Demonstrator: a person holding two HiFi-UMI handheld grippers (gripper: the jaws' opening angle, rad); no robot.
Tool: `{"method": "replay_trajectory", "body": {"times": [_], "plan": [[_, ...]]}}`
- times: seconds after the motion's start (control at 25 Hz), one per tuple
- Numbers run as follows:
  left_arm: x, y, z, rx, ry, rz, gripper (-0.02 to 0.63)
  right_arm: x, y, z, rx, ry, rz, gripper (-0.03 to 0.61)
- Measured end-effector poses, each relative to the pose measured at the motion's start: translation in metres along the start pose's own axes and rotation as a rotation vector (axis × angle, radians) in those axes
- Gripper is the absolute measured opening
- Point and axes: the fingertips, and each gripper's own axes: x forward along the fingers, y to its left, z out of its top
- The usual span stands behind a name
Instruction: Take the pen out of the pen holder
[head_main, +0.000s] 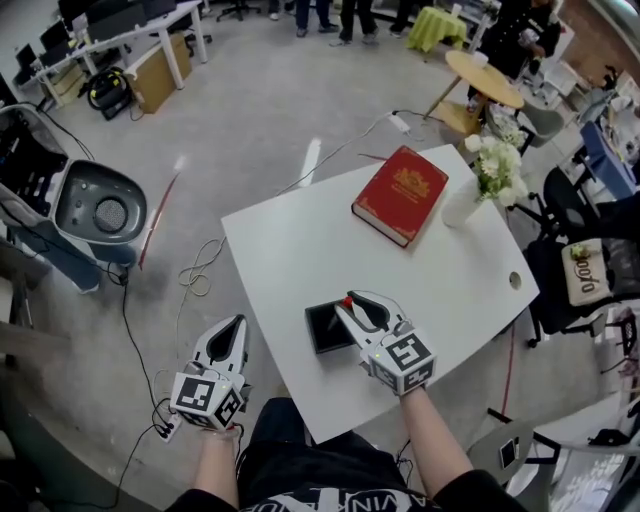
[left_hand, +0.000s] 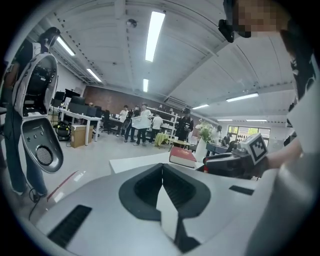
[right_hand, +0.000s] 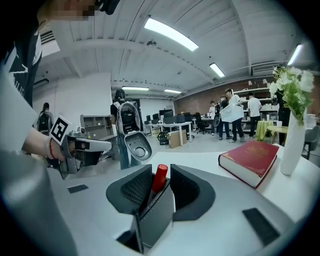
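R tool (right_hand: 161, 169) is over the holder (right_hand: 156, 216) nr the bench (head_main: 285, 240) front edge, jaws apart w/ the red pen (right_hand: 159, 177) standing between them, not clamped. Pen's upright in the holder, cap poking out the top. L tool (left_hand: 162, 166) hangs off the bench's left side, jaws closed, nothing in them.
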Motion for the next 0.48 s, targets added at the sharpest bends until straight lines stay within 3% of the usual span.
{"method": "replay_trajectory", "body": {"times": [0.48], "plan": [[-0.007, -0.002, -0.007, -0.015, 0.004, 0.024, 0.005, -0.004, 0.015, 0.004, -0.053, -0.042, 0.035, 0.070]]}}
